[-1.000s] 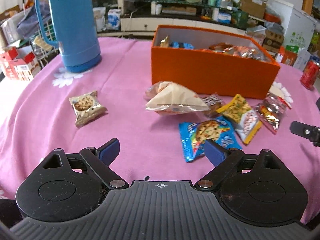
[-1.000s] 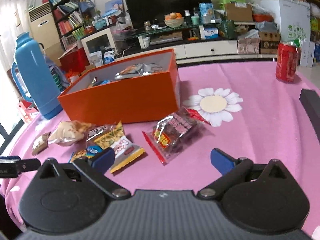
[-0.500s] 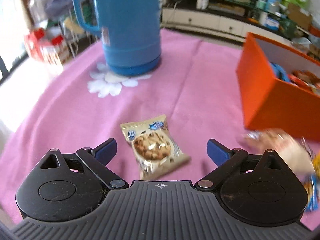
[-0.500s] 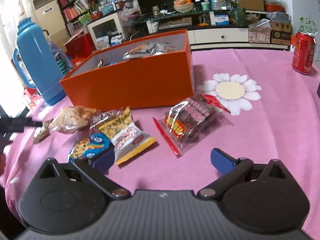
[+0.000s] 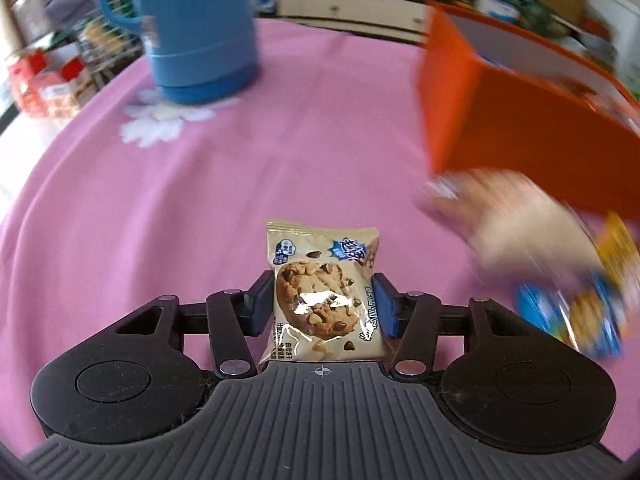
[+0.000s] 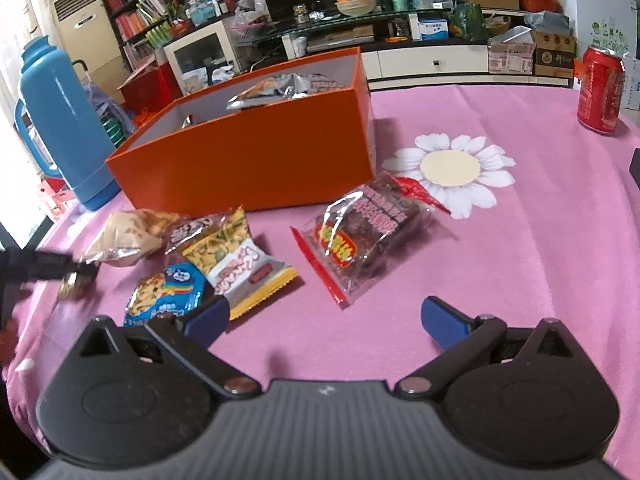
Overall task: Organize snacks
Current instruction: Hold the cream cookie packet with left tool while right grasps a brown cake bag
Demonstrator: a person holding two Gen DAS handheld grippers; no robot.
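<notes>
My left gripper (image 5: pixel 322 300) is shut on a beige cookie packet (image 5: pixel 322 296), its blue pads pressing both sides. The orange box (image 5: pixel 516 128) with snacks inside stands to the right; it also shows in the right wrist view (image 6: pixel 256 152). My right gripper (image 6: pixel 324 318) is open and empty, low over the pink cloth. In front of it lie a red-edged clear packet (image 6: pixel 364 236), a yellow-and-white packet (image 6: pixel 240 256), a blue packet (image 6: pixel 168 292) and a beige bag (image 6: pixel 128 236). The left gripper (image 6: pixel 44 268) shows blurred at the far left.
A blue thermos (image 5: pixel 192 28) stands at the back left, also in the right wrist view (image 6: pixel 60 120). A red can (image 6: pixel 600 88) stands at the far right. The pink tablecloth (image 6: pixel 520 260) has white flower prints. Blurred loose snacks (image 5: pixel 560 264) lie right of the left gripper.
My left gripper swung left to the cookie packet, moved over it and shut on it. My right gripper came slightly closer to the loose snacks and stayed open.
</notes>
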